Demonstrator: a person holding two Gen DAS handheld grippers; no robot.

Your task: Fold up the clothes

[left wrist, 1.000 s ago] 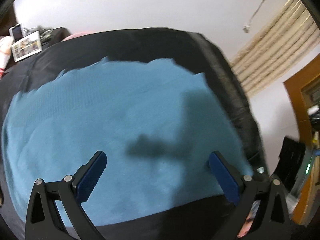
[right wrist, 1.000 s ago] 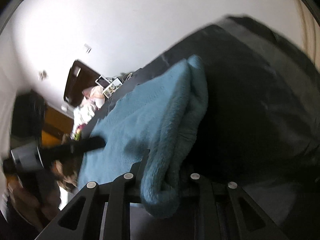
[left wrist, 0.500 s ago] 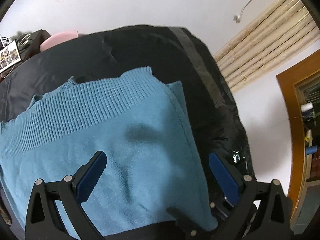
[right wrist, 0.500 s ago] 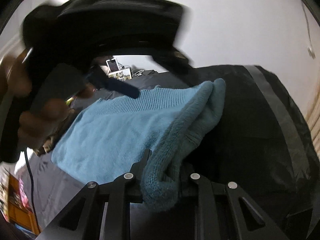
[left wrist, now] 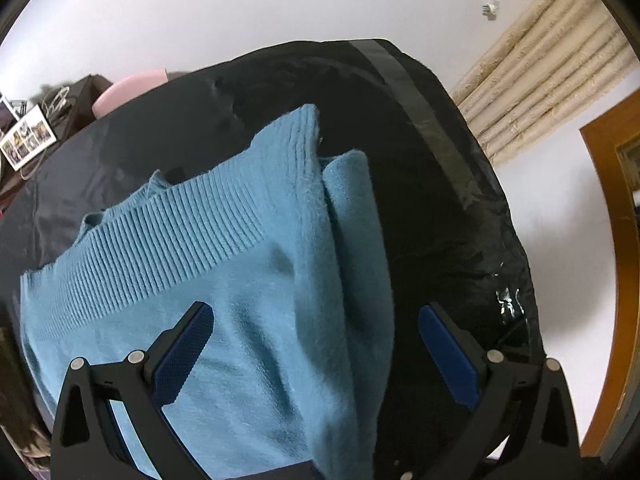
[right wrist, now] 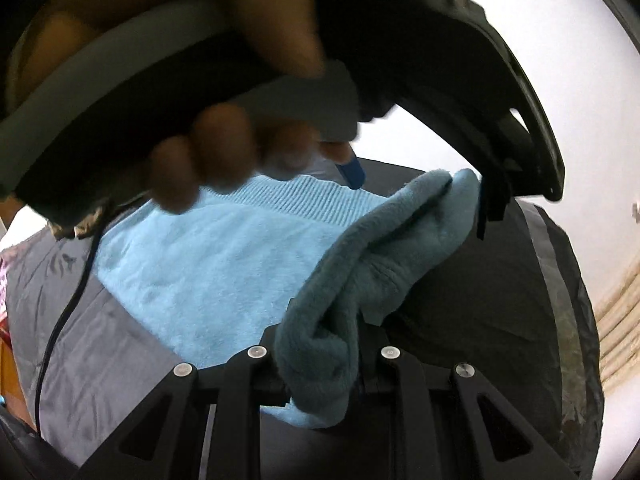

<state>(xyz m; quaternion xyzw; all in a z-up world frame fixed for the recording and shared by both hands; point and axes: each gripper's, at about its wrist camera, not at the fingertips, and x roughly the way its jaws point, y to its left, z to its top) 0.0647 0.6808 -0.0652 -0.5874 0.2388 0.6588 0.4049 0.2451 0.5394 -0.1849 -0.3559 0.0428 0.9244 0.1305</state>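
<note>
A light blue knit sweater lies on a black cover, its ribbed hem toward the far side and a folded edge on the right. My left gripper is open and empty, hovering over the sweater's right fold. In the right wrist view my right gripper is shut on a bunched fold of the sweater and holds it up. The left gripper and the hand that holds it fill the top of that view.
The black cover drapes over a rounded surface with a grey tape strip. A pink object and a photo frame sit at the far left. Beige curtains and a wooden door frame are on the right.
The left gripper has moved right over the sweater toward its folded right edge. It now looms close above the right gripper, which still holds the bunched fold.
</note>
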